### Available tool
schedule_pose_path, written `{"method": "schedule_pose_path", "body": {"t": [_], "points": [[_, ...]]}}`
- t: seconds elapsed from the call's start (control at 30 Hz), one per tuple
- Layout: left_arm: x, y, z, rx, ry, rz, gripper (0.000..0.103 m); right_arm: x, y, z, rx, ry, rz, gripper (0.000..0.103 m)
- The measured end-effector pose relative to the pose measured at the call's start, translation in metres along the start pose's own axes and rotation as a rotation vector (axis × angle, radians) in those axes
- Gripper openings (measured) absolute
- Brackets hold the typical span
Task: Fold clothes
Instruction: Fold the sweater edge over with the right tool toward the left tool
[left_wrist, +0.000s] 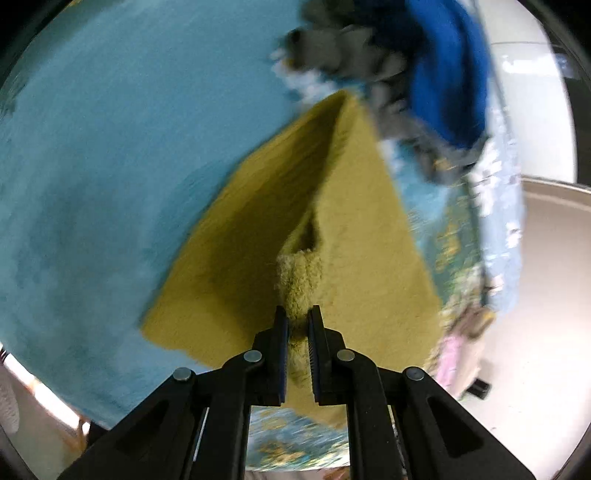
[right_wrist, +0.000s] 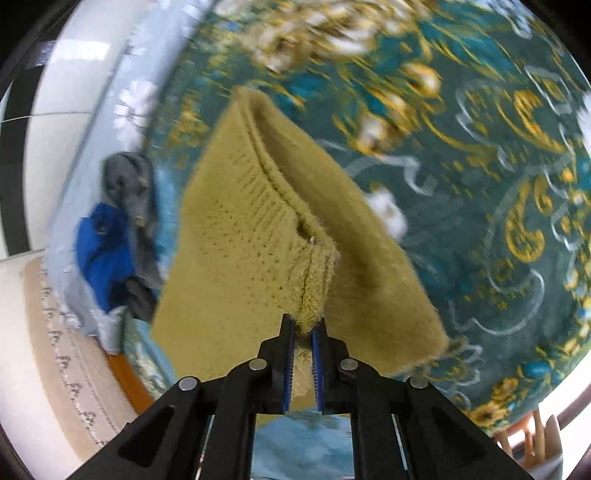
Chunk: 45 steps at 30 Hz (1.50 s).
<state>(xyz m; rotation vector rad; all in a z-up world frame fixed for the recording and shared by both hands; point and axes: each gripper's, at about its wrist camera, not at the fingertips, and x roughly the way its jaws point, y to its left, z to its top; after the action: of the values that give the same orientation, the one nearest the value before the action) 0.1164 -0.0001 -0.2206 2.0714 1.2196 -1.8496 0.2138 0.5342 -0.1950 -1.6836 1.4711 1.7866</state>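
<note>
A mustard-yellow knitted garment (left_wrist: 354, 229) hangs lifted above the bed, pulled into a tent shape. My left gripper (left_wrist: 297, 314) is shut on a bunched fuzzy edge of it. In the right wrist view the same yellow knit (right_wrist: 236, 236) shows a ribbed hem running away from the jaws, and my right gripper (right_wrist: 303, 326) is shut on a corner of that hem. The cloth droops on both sides of each grip. Both views are motion-blurred.
A blue garment (left_wrist: 447, 74) and a grey one (left_wrist: 343, 48) lie piled at the bed's edge, also seen as the blue garment (right_wrist: 103, 254) beside the grey one (right_wrist: 129, 184). The bedspread is plain teal (left_wrist: 110, 166) and floral teal-gold (right_wrist: 480, 184). Pale floor (left_wrist: 535, 295) lies beyond.
</note>
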Motion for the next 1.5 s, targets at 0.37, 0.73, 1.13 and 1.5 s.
{"method": "schedule_pose_path", "body": {"t": [0.37, 0.73, 1.13, 1.5], "points": [[0.016, 0.027, -0.011, -0.012, 0.017, 0.027, 0.01, 0.012, -0.032, -0.011, -0.005, 0.024, -0.065, 0.009], [0.047, 0.047, -0.009, -0.011, 0.044, 0.162, 0.01, 0.036, -0.048, -0.016, 0.011, 0.043, -0.146, 0.009], [0.028, 0.056, -0.013, -0.032, 0.011, 0.035, 0.01, 0.029, -0.055, -0.013, 0.003, 0.02, -0.119, 0.009], [0.036, 0.073, -0.015, -0.024, 0.047, 0.075, 0.011, 0.026, -0.058, -0.003, -0.016, 0.071, -0.144, 0.013]]}}
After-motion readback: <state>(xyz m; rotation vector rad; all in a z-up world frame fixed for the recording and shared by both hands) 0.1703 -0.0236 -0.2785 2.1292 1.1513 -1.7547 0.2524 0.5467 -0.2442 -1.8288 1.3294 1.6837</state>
